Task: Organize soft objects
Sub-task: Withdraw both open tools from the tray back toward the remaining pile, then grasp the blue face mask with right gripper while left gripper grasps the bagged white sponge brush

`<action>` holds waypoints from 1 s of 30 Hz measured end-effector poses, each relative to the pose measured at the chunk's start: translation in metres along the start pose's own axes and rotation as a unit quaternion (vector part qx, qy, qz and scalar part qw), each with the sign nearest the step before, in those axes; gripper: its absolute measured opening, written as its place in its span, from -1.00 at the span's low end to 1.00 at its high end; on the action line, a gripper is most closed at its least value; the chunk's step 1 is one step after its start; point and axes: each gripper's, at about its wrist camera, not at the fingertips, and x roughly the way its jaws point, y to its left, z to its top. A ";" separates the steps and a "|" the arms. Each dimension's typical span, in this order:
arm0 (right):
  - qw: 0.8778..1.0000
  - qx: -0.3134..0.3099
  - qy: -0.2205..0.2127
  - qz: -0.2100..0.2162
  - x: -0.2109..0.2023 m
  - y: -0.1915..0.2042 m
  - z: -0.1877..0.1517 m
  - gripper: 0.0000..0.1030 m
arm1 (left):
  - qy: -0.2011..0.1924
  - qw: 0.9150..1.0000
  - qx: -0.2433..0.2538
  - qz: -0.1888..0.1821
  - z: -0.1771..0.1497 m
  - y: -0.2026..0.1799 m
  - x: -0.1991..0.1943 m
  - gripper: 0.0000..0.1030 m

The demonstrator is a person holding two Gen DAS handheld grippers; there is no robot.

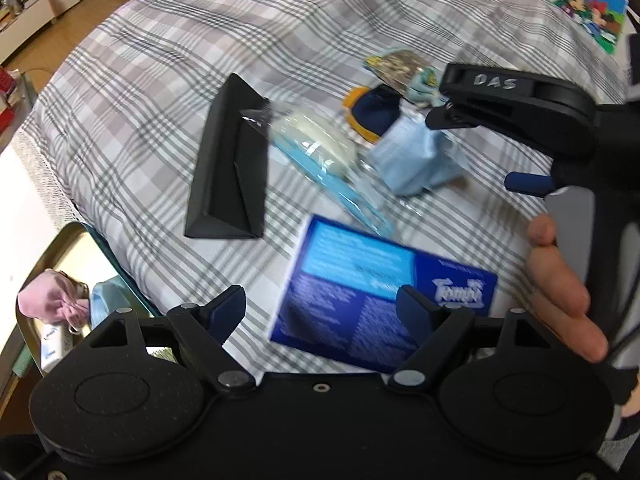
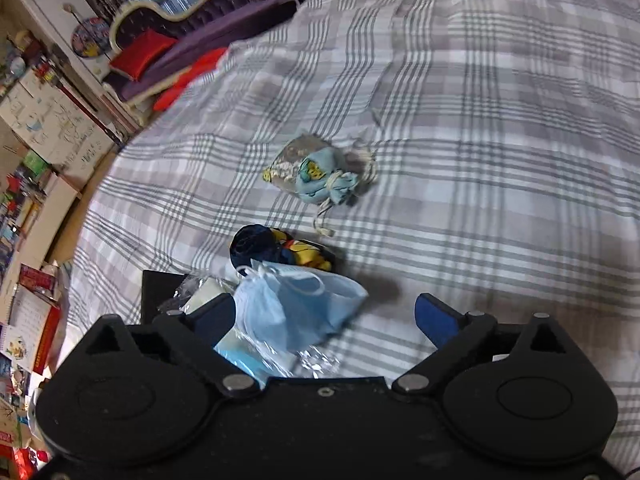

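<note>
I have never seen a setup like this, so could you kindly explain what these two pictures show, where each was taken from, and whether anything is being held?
There is no robot here: a person holds a two-finger gripper in each hand, each with a camera looking along its fingers. One picture is from the left gripper, the other from the right gripper. Both look down on a plaid bedspread. On it lie a black box, a blue tissue pack, a clear packet of masks, a crumpled blue face mask, a navy and yellow soft item and a light blue drawstring pouch. A tin at the edge already holds a pink pouch. Both grippers are open and hold nothing; the face mask lies loose at the right one.
</note>
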 end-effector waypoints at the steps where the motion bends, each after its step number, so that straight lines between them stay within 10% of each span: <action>1: 1.000 -0.002 0.007 -0.006 0.008 0.004 0.002 0.88 | 0.000 1.000 -0.002 0.002 0.002 0.002 0.002 0.52; 7: 0.999 -0.004 0.047 -0.015 0.045 0.011 0.004 0.84 | 0.007 1.000 -0.009 0.012 0.017 0.009 0.019 0.53; 12: 0.997 -0.011 0.069 0.040 0.057 0.004 0.000 0.26 | 0.014 1.000 -0.010 0.015 0.030 0.009 0.034 0.53; 16: 0.996 0.007 0.039 0.077 0.045 -0.006 0.001 -0.11 | 0.012 1.000 -0.019 0.011 0.046 0.007 0.042 0.53; 24: 0.995 0.018 -0.098 0.020 0.005 -0.022 -0.004 -0.09 | 0.003 0.999 -0.037 0.013 0.084 -0.004 0.064 0.74; 30: 0.994 0.027 -0.110 -0.001 0.002 -0.031 -0.005 -0.09 | 0.040 0.999 -0.024 0.025 0.096 -0.018 0.097 0.74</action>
